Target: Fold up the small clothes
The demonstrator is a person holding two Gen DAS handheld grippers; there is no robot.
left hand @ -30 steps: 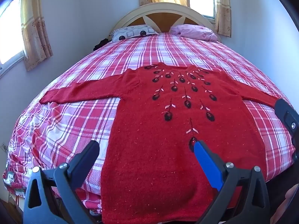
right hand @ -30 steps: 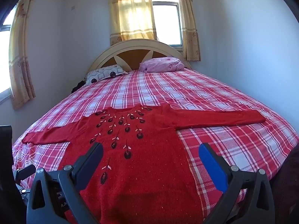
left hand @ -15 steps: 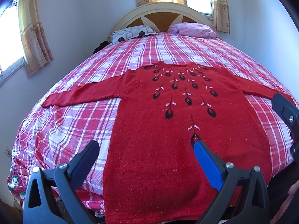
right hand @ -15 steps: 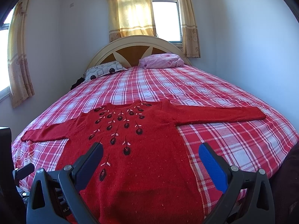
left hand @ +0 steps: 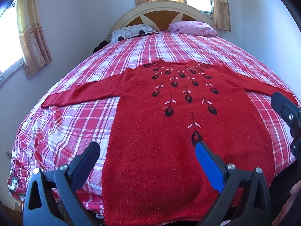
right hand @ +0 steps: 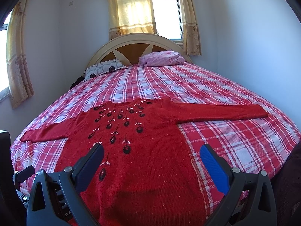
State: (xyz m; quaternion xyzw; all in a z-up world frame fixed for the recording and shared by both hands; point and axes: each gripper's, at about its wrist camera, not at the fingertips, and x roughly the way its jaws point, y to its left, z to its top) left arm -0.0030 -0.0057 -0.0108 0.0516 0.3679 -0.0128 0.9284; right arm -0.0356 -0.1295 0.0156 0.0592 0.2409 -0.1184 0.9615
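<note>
A red knit sweater with black embroidered flowers lies flat, front up, on the bed, both sleeves spread sideways; it also shows in the right wrist view. My left gripper is open and empty, above the sweater's lower left part near the hem. My right gripper is open and empty, above the sweater's lower right part; one of its fingers shows in the left wrist view. Neither gripper touches the cloth.
The bed carries a red and white plaid cover. A patterned pillow and a pink pillow lie by the headboard. Walls stand close on both sides, with curtained windows.
Both grippers have drifted slightly forward and up over the sweater's lower part. The sweater has not moved and both stay open.
</note>
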